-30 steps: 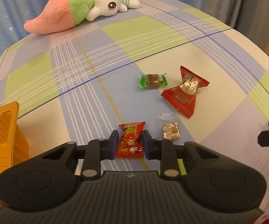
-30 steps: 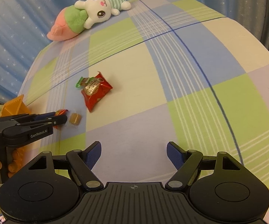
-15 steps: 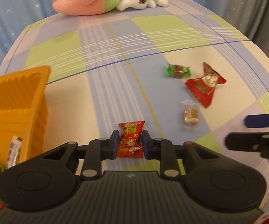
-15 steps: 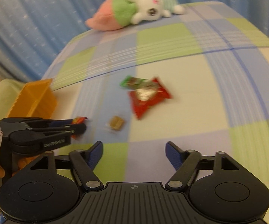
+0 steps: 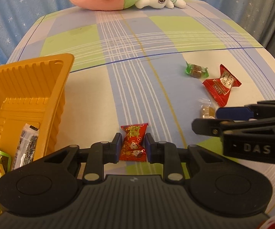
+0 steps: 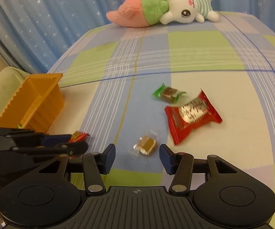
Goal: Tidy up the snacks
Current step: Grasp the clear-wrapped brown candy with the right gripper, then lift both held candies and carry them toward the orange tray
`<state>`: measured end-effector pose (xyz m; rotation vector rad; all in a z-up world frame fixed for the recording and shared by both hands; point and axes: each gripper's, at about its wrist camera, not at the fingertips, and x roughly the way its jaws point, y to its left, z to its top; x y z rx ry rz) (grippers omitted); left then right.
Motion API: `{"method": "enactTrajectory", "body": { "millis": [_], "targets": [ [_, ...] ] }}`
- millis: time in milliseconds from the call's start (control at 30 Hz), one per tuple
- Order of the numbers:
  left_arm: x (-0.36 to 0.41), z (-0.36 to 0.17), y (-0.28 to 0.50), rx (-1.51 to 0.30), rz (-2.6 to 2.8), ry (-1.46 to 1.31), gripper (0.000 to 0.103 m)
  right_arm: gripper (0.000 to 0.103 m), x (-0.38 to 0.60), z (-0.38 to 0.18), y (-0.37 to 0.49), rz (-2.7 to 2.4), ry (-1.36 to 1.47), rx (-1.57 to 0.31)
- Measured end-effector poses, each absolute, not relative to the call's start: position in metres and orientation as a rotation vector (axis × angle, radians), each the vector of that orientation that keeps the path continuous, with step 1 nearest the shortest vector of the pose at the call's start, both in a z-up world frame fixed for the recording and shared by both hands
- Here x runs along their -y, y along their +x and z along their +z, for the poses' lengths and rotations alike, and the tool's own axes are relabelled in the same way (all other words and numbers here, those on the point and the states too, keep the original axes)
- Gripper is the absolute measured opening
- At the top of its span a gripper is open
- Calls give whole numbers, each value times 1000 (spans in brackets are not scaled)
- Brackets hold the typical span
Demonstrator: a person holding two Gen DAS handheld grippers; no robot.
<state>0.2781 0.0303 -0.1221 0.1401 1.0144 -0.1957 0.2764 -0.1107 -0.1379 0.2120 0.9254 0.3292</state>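
Observation:
My left gripper (image 5: 132,146) is shut on a small red candy packet (image 5: 133,145) and holds it above the cloth, right of the orange tray (image 5: 30,76), which holds several snacks. The packet also shows in the right wrist view (image 6: 79,136). My right gripper (image 6: 137,156) is open, its jaws either side of a clear-wrapped brown candy (image 6: 146,145) on the table; that candy is partly hidden behind it in the left wrist view (image 5: 206,111). A big red packet (image 6: 191,115) and a green-wrapped candy (image 6: 169,93) lie beyond.
A plush bunny with a pink and green body (image 6: 162,9) lies at the table's far edge before a blue star curtain. The checked tablecloth (image 6: 194,53) covers the table. The orange tray (image 6: 32,103) stands at the left edge.
My left gripper carried the red packet left toward the orange tray. My right gripper swung left and down to straddle the clear-wrapped brown candy.

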Motion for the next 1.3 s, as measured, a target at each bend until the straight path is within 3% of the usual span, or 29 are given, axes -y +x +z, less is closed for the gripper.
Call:
{"method": "enactTrajectory", "body": {
  "millis": [167,367,767,1133,1167,1233,1300],
  "targets": [
    [-29,-123,279,-1012,-193,140,24,34,93,-139,279,303,76,-895],
    [-29,-123,278,-1007,-193,143,24,25,81,-143,275,298,-55,-867],
    [-27,-123,279,-997,-195,161,23,22,77,-143,273,331,-130,-860],
    [-20,-104,272,-956,-225,149,22,21,107,-124,271,347,121,-909],
    [-20,-100,270,-947,-232,144,21,21,108,-121,268,349,133,-904],
    [-21,-92,264,-934,-252,132,1,21,108,-113,260,352,154,-894],
    [-24,-83,259,-925,-262,107,1,21,109,-103,252,356,175,-874]
  ]
}}
